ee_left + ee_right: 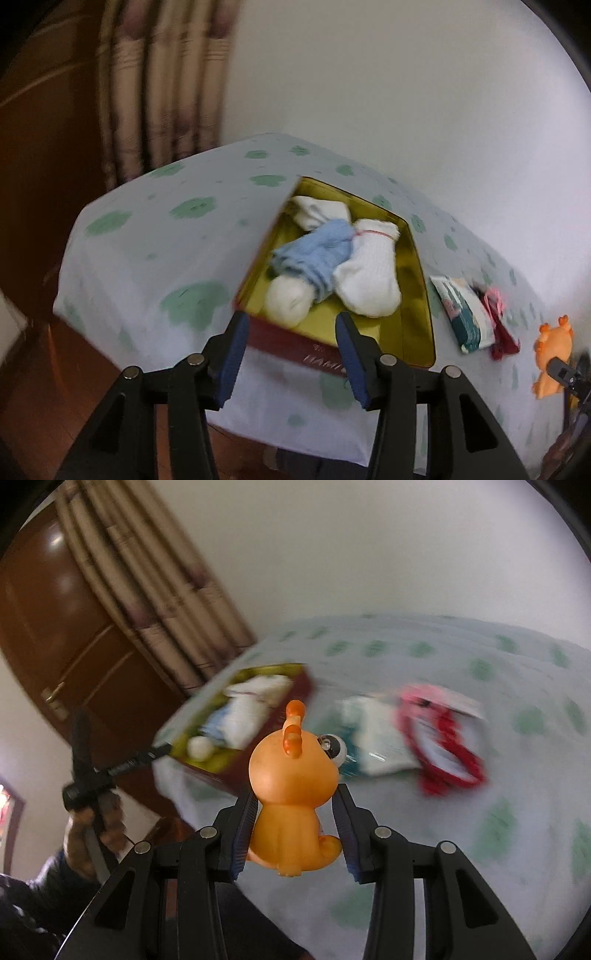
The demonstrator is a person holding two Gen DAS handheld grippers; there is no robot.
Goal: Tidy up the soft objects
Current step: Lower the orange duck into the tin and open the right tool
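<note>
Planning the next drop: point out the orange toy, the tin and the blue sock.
orange toy (pixel 291 797): right wrist view, its back.
tin (pixel 413 317): left wrist view, inner right wall.
blue sock (pixel 321 251): left wrist view, middle.

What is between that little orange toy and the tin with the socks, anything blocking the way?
Nothing visible blocks it. The orange toy sits between the right gripper fingers, and only bare patterned cloth lies between it and the tin. The packets lie off to the right. The tin is open, with socks filling part of it.

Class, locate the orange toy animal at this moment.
In the right wrist view the orange toy animal sits between the right gripper's fingers; the left wrist view shows it at the far right, beyond the packets.
</note>
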